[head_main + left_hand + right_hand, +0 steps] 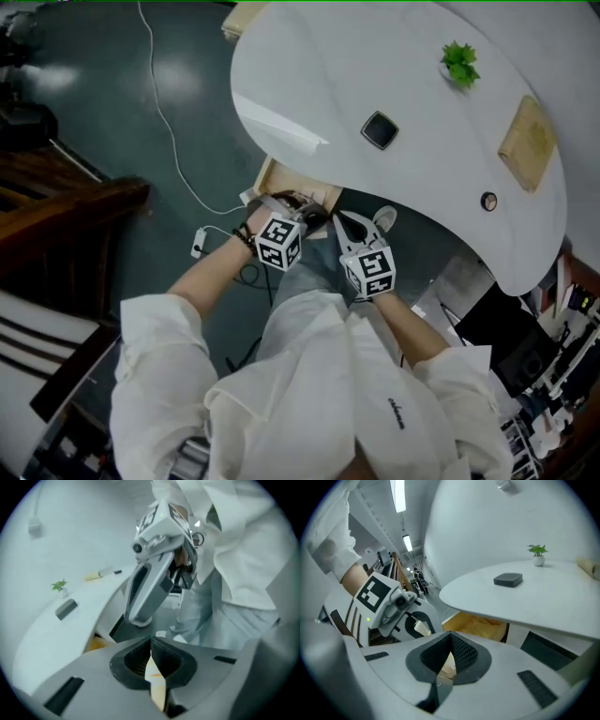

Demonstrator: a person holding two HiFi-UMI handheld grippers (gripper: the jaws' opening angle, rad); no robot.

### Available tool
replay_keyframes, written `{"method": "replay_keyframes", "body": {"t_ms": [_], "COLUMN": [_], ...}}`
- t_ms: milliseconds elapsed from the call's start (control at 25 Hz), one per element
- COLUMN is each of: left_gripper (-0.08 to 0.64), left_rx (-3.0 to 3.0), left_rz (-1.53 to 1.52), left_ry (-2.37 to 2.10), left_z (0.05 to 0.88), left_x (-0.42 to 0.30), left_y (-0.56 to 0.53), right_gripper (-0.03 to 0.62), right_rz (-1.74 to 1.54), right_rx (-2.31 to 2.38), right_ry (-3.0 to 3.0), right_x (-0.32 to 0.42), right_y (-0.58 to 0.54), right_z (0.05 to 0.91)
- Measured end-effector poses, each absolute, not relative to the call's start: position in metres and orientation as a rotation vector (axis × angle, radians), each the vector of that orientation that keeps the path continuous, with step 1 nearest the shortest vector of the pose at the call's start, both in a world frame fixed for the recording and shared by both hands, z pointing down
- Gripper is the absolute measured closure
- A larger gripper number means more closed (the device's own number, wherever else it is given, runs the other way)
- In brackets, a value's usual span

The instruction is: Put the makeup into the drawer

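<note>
A wooden drawer (278, 180) stands pulled out under the white table's near edge; its pale inside (480, 624) holds crumpled paper. On the tabletop lies a black makeup compact (380, 129), also visible in the right gripper view (507, 579) and the left gripper view (65, 608). My left gripper (289, 204) hangs just over the drawer's front, jaws shut (151, 641), with nothing visibly gripped. Beside it on the right, my right gripper (345, 223) also has its jaws together (451, 637), and only the drawer's pale colour shows through the gap.
The white table (403, 56) carries a small green plant (459, 64), a tan board (528, 142) and a small round item (488, 201). A white cable (169, 141) runs across the dark floor. A dark wooden chair (66, 216) is at the left, and cluttered equipment (553, 356) at the right.
</note>
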State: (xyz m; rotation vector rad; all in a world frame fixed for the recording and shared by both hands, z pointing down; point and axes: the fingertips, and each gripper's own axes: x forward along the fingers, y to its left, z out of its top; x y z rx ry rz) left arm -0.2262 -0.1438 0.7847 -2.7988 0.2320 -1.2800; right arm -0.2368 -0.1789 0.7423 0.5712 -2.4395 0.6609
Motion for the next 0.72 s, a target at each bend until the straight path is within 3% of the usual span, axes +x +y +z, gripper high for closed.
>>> {"method": "replay_keyframes", "body": {"t_ms": [360, 720], "left_gripper": [0.535, 0.535], "left_rx": [-2.957, -2.751], "left_rz": [-0.584, -0.145], "left_ry": [1.213, 1.7], "left_z": [0.586, 0.46], "left_x": [-0.207, -0.228], "left_y": [-0.21, -0.27], "right_gripper": [0.575, 0.575], "right_rz": [0.607, 0.457], "right_rx": [0.9, 1.325], "right_ry": [-2.596, -2.646], "right_x": [-0.172, -0.068], "right_y": [-0.233, -0.28], "right_z": [0.613, 0.508]}}
